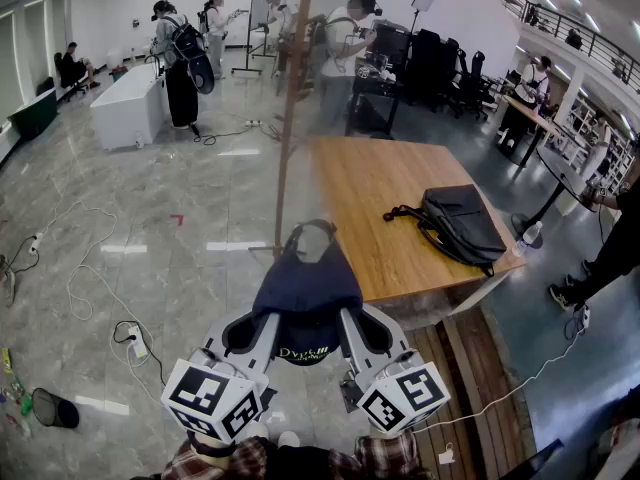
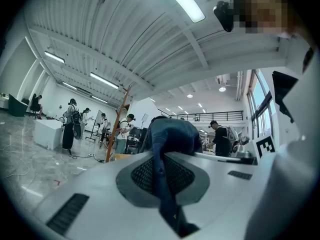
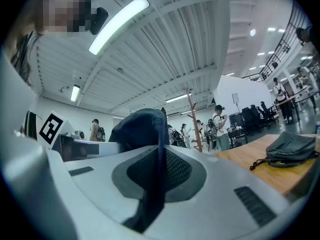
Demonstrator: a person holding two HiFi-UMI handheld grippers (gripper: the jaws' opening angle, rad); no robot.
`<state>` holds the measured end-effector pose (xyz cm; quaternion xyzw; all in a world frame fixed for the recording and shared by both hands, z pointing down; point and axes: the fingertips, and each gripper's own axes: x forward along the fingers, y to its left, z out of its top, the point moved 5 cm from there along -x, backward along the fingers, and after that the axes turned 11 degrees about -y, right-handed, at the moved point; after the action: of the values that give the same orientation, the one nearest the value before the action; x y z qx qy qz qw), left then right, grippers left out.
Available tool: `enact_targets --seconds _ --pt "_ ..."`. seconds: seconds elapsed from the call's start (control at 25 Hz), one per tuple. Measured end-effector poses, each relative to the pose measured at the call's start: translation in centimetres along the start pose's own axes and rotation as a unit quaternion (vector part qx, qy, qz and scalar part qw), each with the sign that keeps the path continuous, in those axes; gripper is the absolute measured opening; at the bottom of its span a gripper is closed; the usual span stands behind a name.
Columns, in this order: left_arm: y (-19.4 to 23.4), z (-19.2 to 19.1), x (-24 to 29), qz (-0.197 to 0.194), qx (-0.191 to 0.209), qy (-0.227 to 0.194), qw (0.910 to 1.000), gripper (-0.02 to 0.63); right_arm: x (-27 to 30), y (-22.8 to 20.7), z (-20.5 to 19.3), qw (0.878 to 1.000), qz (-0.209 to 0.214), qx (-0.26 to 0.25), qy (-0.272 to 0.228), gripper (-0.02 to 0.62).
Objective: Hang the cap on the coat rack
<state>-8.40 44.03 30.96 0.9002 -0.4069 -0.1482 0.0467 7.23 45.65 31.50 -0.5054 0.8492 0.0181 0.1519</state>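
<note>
Navy cap [image 1: 305, 293] nipped both sides — L gripper [image 2: 163, 173] & R gripper [image 3: 157, 170] closed tight on it.

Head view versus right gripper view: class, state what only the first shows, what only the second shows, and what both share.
Only the head view: white cables and a power strip on the floor. Only the right gripper view: the long ceiling light overhead, and fabric clamped between the right hand-held gripper's shut jaws. Both: the navy cap, wooden table, black bag, coat rack pole.
</note>
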Motion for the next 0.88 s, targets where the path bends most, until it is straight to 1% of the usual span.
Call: enact_targets --seconds 0.24,0.52,0.72,0.88 --pt "-2.5 -0.6 -1.6 0.001 0.002 0.005 1.0000 0.021 -2.9 0.3 0.2 1.000 0.000 0.006 -0.001 0.028" --pt "-3.4 -1.5 -2.1 0.011 -0.005 0.010 0.9999 0.021 -4.1 0.1 -0.2 1.000 0.005 0.012 0.007 0.028" --pt "-2.5 -2.1 -1.5 0.015 -0.009 0.015 0.9997 0.021 -3.2 -0.5 -1.0 1.000 0.003 0.018 0.015 0.028" --pt "-0.1 -2.2 -0.1 0.017 -0.014 0.017 0.9996 0.021 -0.8 -1.1 -1.8 1.000 0.003 0.019 0.021 0.028"
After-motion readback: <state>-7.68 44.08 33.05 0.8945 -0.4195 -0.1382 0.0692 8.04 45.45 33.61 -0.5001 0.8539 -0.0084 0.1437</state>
